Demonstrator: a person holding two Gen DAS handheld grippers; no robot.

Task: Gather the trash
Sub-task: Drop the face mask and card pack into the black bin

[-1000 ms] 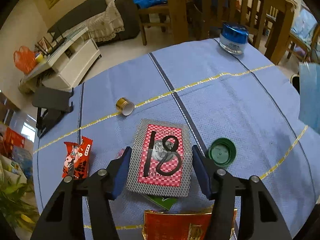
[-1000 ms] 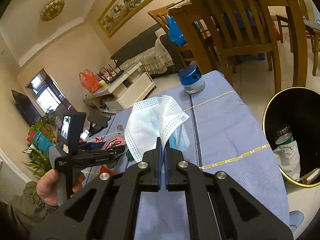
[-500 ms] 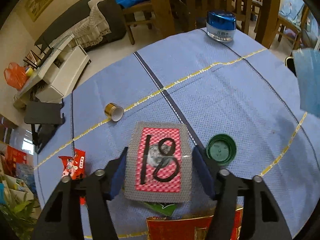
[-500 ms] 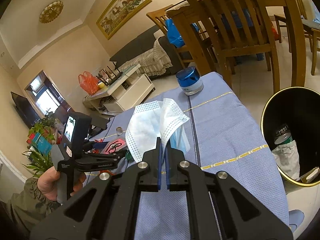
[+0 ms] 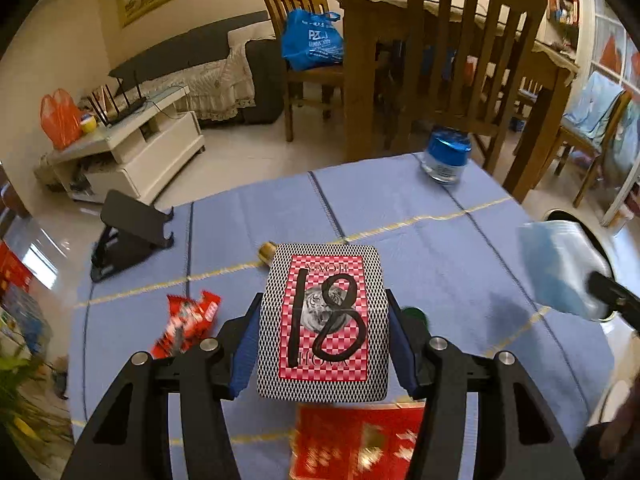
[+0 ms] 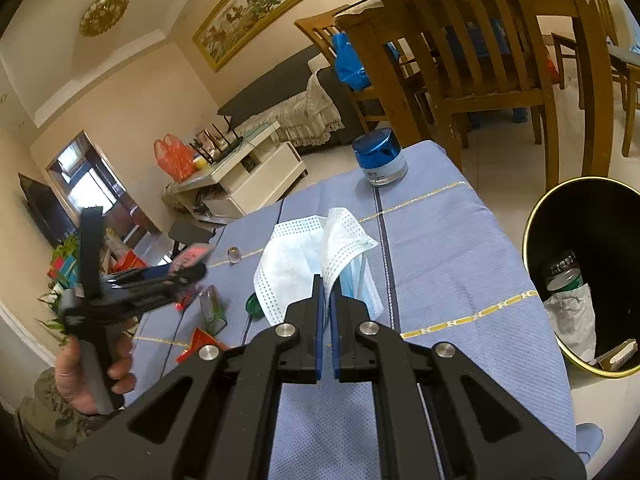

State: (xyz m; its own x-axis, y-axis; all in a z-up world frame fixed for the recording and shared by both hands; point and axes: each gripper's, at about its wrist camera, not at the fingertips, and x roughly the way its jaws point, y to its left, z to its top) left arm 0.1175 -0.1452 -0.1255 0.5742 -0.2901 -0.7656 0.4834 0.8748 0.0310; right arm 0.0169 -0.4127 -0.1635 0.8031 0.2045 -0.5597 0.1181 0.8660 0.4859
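The left gripper (image 5: 324, 320) holds a playing card (image 5: 324, 322) marked 18 by its two side edges, lifted above the blue-clothed worktop (image 5: 420, 232). Its view alone shows a red snack wrapper (image 5: 186, 322) to the left, a red packet (image 5: 356, 444) below the card, and a gold cap (image 5: 267, 249) behind it.

The right gripper (image 6: 328, 292) has its fingers (image 6: 317, 320) nearly closed, pinching a crumpled white-and-blue face mask (image 6: 312, 252) above the worktop. Only this view shows the inside of the black, gold-rimmed bin (image 6: 538, 216) on the floor to the right, holding a bottle (image 6: 562, 272) and crumpled paper (image 6: 572, 316). Both views show a blue-lidded jar (image 6: 380, 158) at the worktop's far edge.
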